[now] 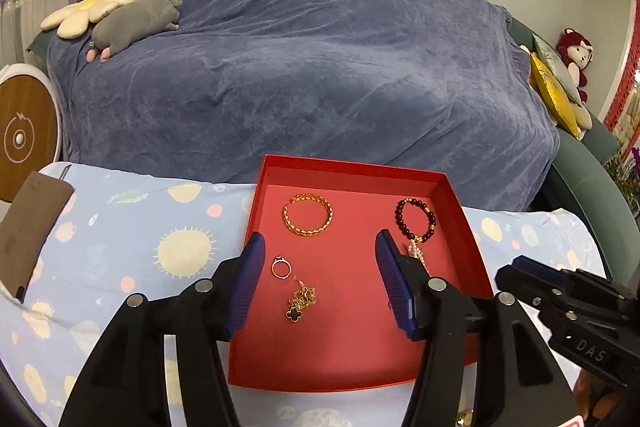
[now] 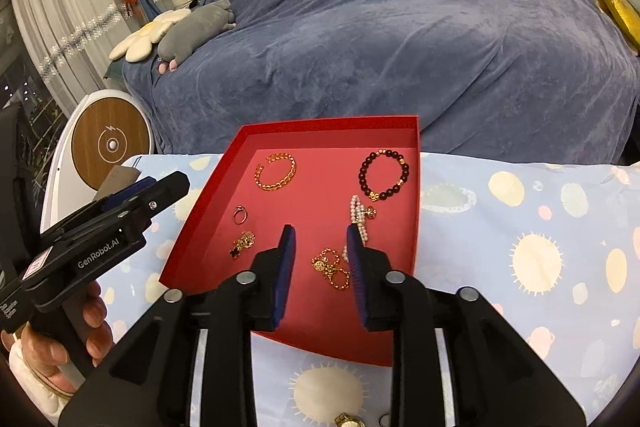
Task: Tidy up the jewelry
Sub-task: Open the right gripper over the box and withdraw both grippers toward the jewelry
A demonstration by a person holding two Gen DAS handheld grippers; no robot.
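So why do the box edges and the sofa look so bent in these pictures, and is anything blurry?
Left wrist view: the fisheye lens bows the red box and blue sofa cover, with dark corners; the jewelry looks sharp. Right wrist view: same bending, the box skewed; the gold bracelet is crisp, and soft shadows fall beneath the gripper.

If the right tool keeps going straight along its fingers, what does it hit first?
Most likely the gold chain, which lies on the red tray floor between the right tool's open fingers. The pearl piece sits just beyond its right finger. Depth is hard to judge, so it may meet bare tray floor instead.
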